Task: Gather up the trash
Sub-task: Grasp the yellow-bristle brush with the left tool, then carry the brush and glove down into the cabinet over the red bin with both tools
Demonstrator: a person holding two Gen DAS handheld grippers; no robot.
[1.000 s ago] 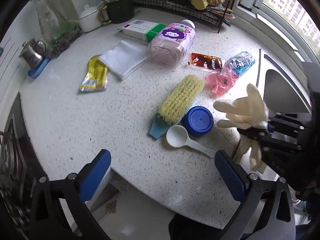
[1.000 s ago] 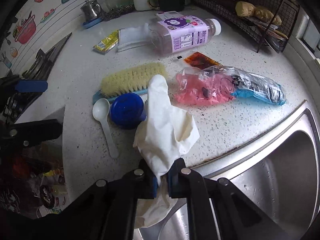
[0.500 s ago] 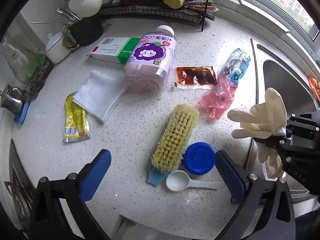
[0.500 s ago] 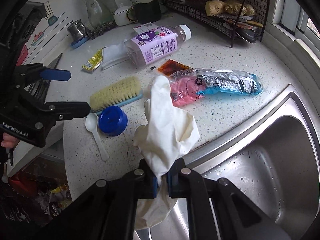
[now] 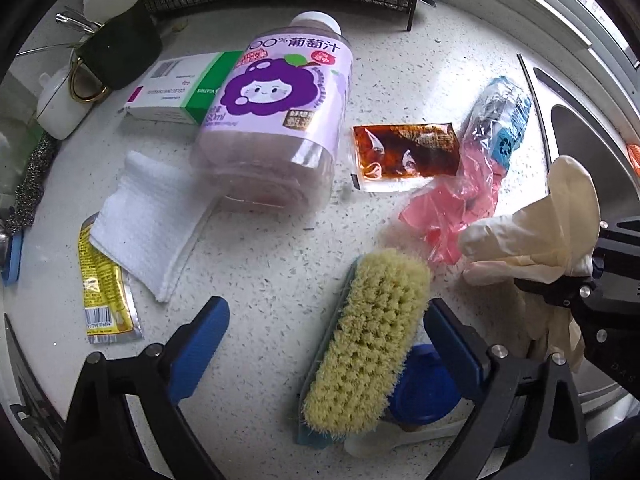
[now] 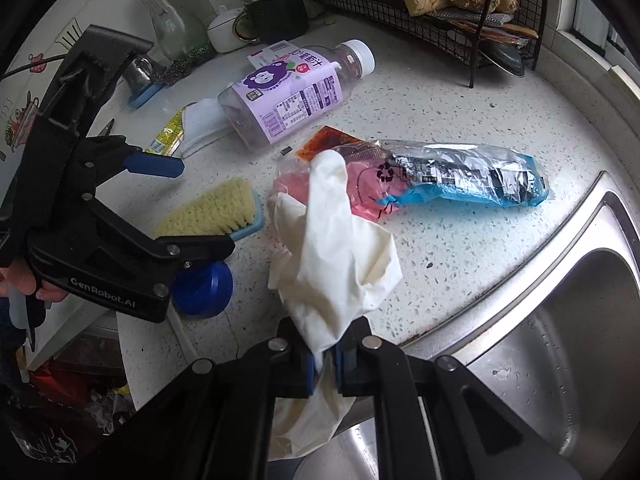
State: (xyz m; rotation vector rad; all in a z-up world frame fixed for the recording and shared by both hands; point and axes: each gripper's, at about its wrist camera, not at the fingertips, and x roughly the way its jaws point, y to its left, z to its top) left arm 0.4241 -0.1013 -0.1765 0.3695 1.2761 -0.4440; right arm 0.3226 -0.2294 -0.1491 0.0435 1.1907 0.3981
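My left gripper (image 5: 328,344) hangs over the speckled counter with its jaws wide but closing. A yellow-bristled brush (image 5: 368,344) lies beneath and between them, untouched. Ahead of it lie a purple grape juice bottle (image 5: 276,120) on its side, a red sauce packet (image 5: 404,152), a pink and blue plastic bag (image 5: 472,184), a white napkin (image 5: 148,216) and a yellow sachet (image 5: 102,292). My right gripper (image 6: 325,360) is shut on a white rubber glove (image 6: 332,248), held above the counter's edge by the sink. The glove hides part of the plastic bag (image 6: 460,180).
A blue lid (image 5: 424,392) and a white spoon (image 5: 384,442) lie by the brush. A green and white box (image 5: 180,92) and a black mug (image 5: 120,52) sit behind the bottle. A wire rack (image 6: 440,8) stands at the back. The steel sink (image 6: 560,340) lies right.
My left gripper has moved forward and down over the counter, so the bottle and brush loom larger. The right gripper has shifted a little, still holding the glove.
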